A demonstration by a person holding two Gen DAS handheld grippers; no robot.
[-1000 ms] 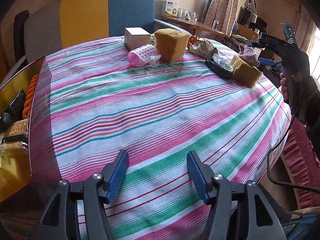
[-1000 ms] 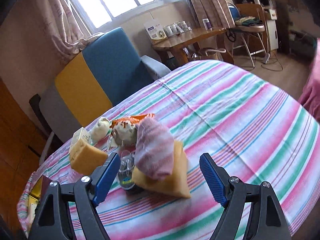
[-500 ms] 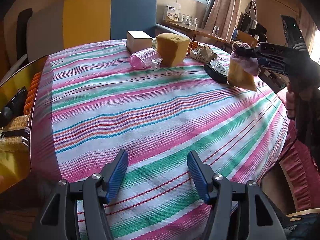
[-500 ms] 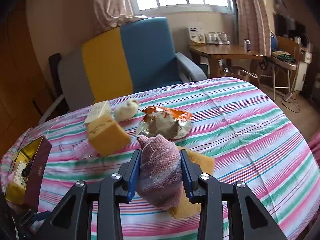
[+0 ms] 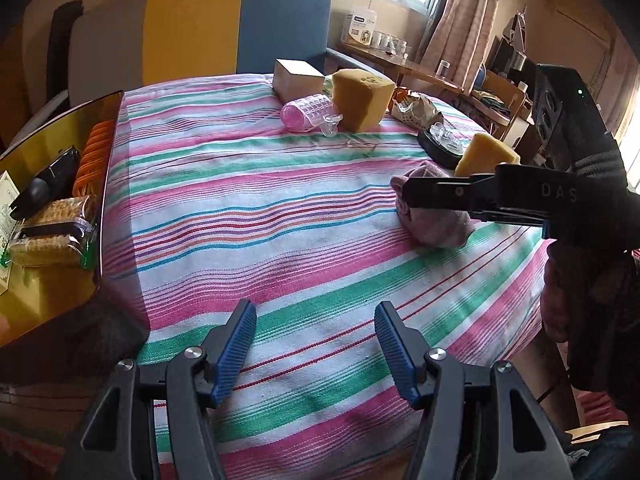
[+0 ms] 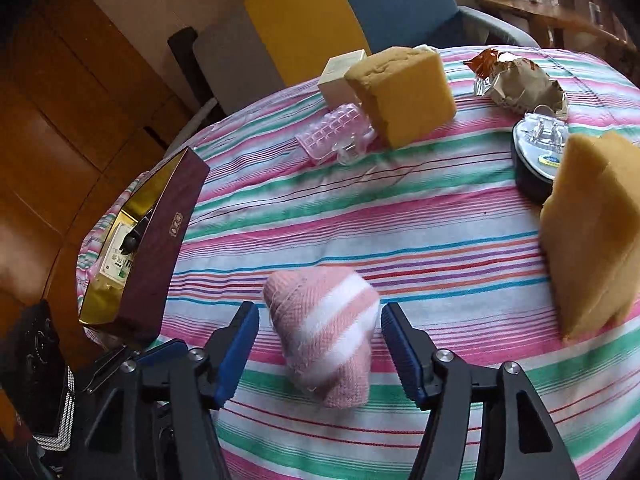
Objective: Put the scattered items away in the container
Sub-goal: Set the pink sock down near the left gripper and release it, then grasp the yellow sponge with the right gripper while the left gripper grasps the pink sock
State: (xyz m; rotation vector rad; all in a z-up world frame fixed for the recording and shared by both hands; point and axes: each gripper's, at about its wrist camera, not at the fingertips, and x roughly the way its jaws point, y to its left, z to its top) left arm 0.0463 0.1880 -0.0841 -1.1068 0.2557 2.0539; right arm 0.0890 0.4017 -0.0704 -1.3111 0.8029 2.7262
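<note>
A pink-and-white knitted roll (image 6: 326, 332) lies on the striped tablecloth between the open fingers of my right gripper (image 6: 320, 344), which do not touch it. In the left wrist view the roll (image 5: 436, 224) lies partly behind the right gripper (image 5: 408, 194). My left gripper (image 5: 316, 344) is open and empty over the near table edge. The gold-lined box (image 5: 60, 216) stands at the left and holds biscuits, an orange item and black items; its maroon wall shows in the right wrist view (image 6: 160, 248).
At the far side lie a large yellow sponge (image 6: 404, 96), a pink clear curler case (image 6: 332, 136), a small white box (image 5: 298, 76), a crumpled snack bag (image 6: 516, 80), a black round tin (image 6: 536, 160) and a second sponge (image 6: 592, 232). A yellow-blue armchair (image 5: 240, 24) stands behind.
My right gripper carried the knitted roll off the sponge toward the table's middle, then opened; the roll now lies loose on the cloth. The left gripper moved slightly closer.
</note>
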